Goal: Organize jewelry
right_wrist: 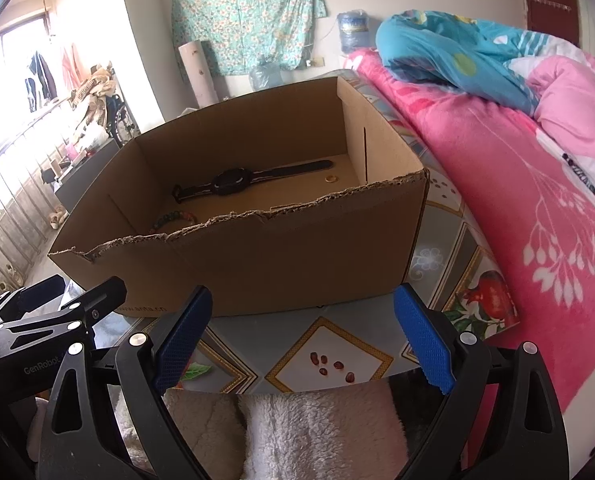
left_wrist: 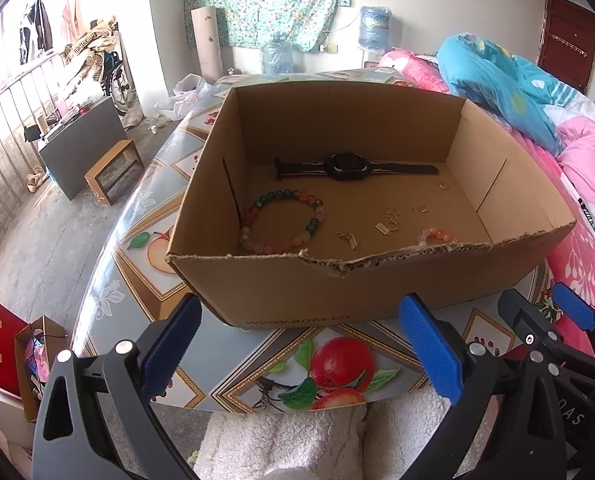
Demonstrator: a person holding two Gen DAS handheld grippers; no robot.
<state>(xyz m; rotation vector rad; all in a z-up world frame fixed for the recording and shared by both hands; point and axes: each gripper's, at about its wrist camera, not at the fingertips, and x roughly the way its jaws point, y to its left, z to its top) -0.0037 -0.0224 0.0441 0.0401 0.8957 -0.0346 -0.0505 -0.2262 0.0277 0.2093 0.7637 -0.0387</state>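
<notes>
An open cardboard box point(left_wrist: 281, 284) stands on the fruit-print table point(left_wrist: 337, 360). Inside lie a black watch point(left_wrist: 345, 167), a multicolour bead bracelet point(left_wrist: 281, 220), a pink bead bracelet point(left_wrist: 435, 235), small gold earrings point(left_wrist: 387, 222) and a gold ring point(left_wrist: 444, 186). My left gripper point(left_wrist: 301, 344) is open and empty, just in front of the box. My right gripper point(right_wrist: 303, 338) is open and empty beside it; it also shows in the left wrist view point(left_wrist: 557, 316). In the right wrist view the box point(right_wrist: 297, 252) shows the watch point(right_wrist: 233, 182), the ring point(right_wrist: 331, 178) and part of the multicolour bracelet point(right_wrist: 173, 216).
A bed with pink bedding point(right_wrist: 517, 200) and a blue quilt point(left_wrist: 497, 76) lies right of the table. A white fleece cloth point(right_wrist: 297, 432) is below the grippers. A small wooden stool point(left_wrist: 113, 172) and a red bag point(left_wrist: 5, 348) are on the floor at the left.
</notes>
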